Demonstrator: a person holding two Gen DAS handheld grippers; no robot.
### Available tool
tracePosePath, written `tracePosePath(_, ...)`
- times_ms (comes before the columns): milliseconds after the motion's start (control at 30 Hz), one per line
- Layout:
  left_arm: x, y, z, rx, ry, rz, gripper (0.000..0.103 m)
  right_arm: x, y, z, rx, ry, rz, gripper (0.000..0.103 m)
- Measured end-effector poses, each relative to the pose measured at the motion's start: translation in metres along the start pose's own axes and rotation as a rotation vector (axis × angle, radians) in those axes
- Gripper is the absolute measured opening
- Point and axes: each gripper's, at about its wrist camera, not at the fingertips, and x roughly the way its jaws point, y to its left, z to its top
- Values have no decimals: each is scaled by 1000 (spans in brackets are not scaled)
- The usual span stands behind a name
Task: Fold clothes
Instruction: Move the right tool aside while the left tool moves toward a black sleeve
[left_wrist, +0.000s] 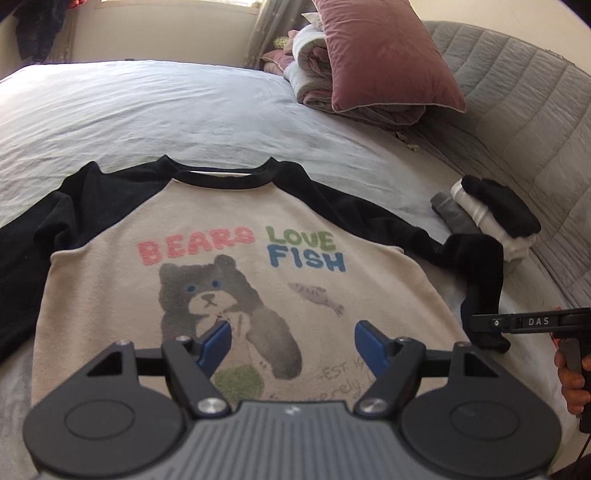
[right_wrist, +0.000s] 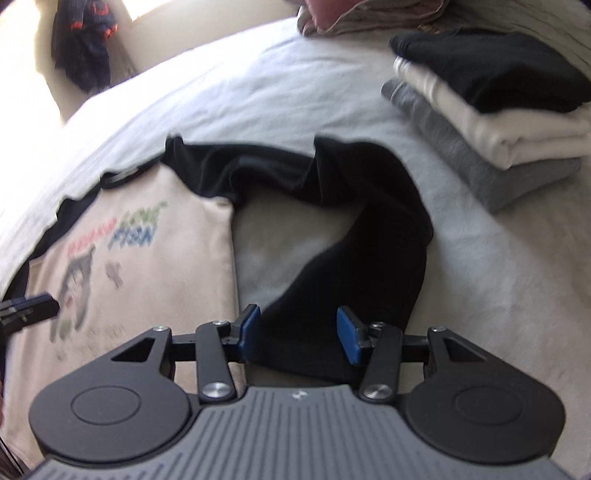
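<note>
We have the bed (left_wrist: 184, 110) as our whole working surface, its pale sheet bare beyond the collar, so there is room to fold away from us. The raglan shirt (left_wrist: 229, 295) lies face up on it, bear print showing, body fairly flat. Its black right sleeve (right_wrist: 354, 236) bends and bunches toward the bed's right side. The folded stack (right_wrist: 491, 122) of black, white and grey clothes sits near that sleeve's bend, and a wide sweep of the sleeve could, we judge, nudge it askew.

Our left gripper (left_wrist: 291, 343) hangs over the lower print, jaws released and empty; closing there might pinch only the top layer and drag the front into wrinkles. Our right gripper (right_wrist: 299, 332) straddles the sleeve near its cuff, jaws parted with the cloth between them, and we cannot tell whether the pads press it. A shallow bite could let the sleeve slip mid-fold.
</note>
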Motion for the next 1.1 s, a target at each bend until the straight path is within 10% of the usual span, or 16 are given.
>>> tracePosePath(200,-7,-7,-2,62,-49,43,74,0,-13,-6,-78,-19,28,4)
tracePosePath(567,-9,-14,-4,93,-55,45,74,-79,-44,1,36,-261,-108,3)
tracePosePath(767,-9,-20,-6,110,-49,35,74,-110,-49,-1,-13,-430,-323,3)
tracePosePath(1100,-10,-15,-7,96,-36,41,74,-80,-64,-22,-292,-400,-734,3)
